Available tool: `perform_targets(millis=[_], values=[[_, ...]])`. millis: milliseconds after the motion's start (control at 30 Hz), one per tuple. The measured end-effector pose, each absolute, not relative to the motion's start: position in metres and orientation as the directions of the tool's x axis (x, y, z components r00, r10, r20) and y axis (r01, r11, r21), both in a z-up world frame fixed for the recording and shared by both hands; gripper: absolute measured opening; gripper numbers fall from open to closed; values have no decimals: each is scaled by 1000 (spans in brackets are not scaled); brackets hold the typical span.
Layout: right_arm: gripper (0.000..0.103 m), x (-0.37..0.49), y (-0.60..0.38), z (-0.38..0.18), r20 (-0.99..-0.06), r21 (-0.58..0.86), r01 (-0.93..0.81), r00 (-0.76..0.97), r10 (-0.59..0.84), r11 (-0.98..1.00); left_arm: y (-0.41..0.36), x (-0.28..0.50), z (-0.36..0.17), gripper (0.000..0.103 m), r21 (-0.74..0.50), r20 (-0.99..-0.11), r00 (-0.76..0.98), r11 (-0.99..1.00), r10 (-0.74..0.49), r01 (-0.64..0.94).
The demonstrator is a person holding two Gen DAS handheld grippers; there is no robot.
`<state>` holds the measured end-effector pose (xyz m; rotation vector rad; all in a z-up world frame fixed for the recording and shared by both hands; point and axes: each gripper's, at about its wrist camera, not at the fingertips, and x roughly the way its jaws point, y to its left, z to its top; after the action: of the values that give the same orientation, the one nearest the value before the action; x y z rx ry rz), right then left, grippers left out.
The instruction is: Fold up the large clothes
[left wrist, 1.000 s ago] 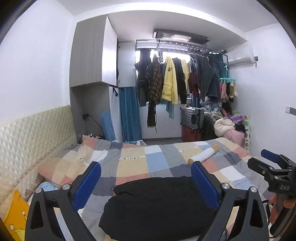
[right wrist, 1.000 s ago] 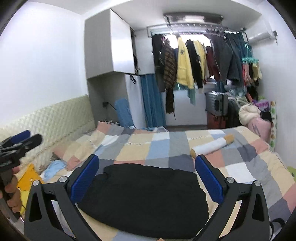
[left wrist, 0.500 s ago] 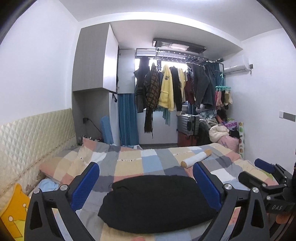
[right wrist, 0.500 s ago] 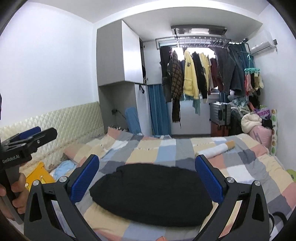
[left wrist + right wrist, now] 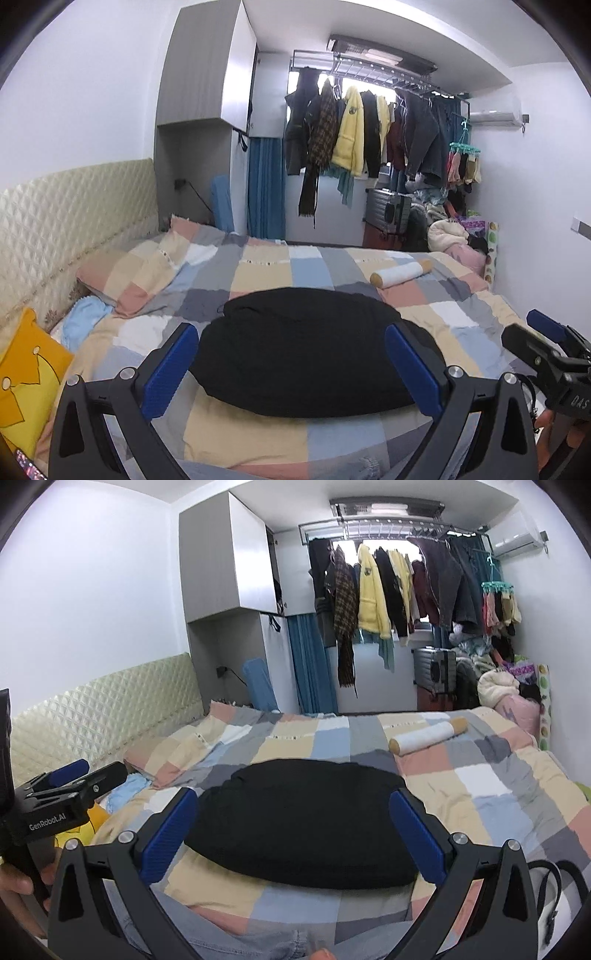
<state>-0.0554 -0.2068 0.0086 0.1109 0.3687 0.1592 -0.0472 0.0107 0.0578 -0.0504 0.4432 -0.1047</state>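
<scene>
A black garment (image 5: 310, 350) lies folded in a compact rounded bundle on the patchwork bedspread (image 5: 258, 266); it also shows in the right wrist view (image 5: 306, 819). My left gripper (image 5: 291, 369) is open and empty, held above and in front of the garment, apart from it. My right gripper (image 5: 295, 830) is open and empty, likewise held back from the garment. The right gripper also shows at the right edge of the left wrist view (image 5: 546, 343). The left gripper also shows at the left edge of the right wrist view (image 5: 74, 779).
A white roll (image 5: 400, 273) lies on the bed's far right. A patchwork pillow (image 5: 140, 269), a light blue cloth (image 5: 85, 314) and a yellow cushion (image 5: 22, 373) sit at the left by the padded headboard (image 5: 55, 210). Clothes hang on a rack (image 5: 369, 136) beyond.
Both grippers have drawn back and risen from the black garment, which now lies further ahead. Both stay open and empty.
</scene>
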Motion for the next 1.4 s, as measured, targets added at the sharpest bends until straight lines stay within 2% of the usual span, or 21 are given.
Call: perform_targets(millis=[167,733,1400], values=[[103,-50,-201,-14,-383,110,-128,910,161,986,4,-33,37,102,-60,-477,873,995,-101,82],[103,-26,-213,-44,-449,180,-78,881,152,981,-1,-5,7,102,-73,-567,817,995,-100,71],[103,-22,-207,-48,-477,134,-56,871,114,989,8,0,-2,102,-95,-604,791,994,-95,47]])
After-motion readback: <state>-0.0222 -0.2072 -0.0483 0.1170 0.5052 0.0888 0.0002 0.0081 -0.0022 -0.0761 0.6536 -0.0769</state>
